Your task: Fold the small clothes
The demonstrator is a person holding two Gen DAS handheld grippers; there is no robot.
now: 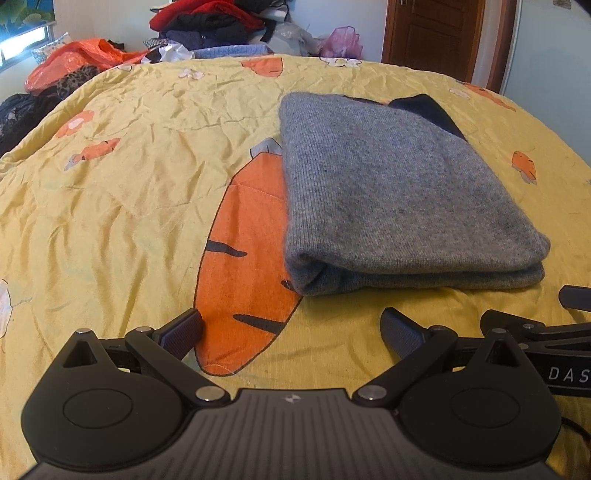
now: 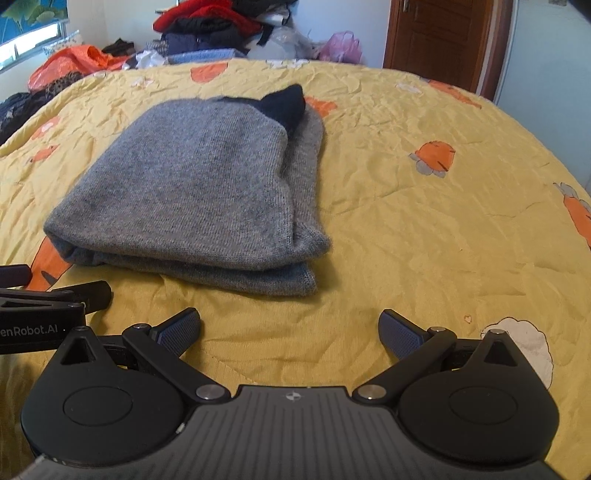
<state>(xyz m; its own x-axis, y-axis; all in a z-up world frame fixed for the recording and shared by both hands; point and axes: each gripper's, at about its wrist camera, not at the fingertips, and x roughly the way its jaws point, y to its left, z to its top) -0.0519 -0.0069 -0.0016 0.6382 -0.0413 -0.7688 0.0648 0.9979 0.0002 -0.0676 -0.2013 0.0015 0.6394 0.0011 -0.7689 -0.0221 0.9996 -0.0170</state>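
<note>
Grey knitted sweater (image 1: 399, 192) (image 2: 195, 184), fine-ribbed and folded into a thick rounded rectangle with stacked layers showing at its near edge, lies on a crinkled yellow quilt (image 1: 122, 184) (image 2: 424, 229) printed with orange carrots; a dark navy knit piece (image 1: 428, 110) (image 2: 286, 105) protrudes at its far end. Left gripper (image 1: 291, 332) and right gripper (image 2: 290, 330) sit side by side near the sweater's front edge, apart from it, jaws spread wide and empty, their textured blue-grey pads (image 1: 184, 332) (image 2: 179, 328) facing inward. Heaped clothes (image 1: 210, 22) (image 2: 210, 22) and an orange plastic bag (image 1: 74, 61) (image 2: 70, 61) lie beyond the bed.
</note>
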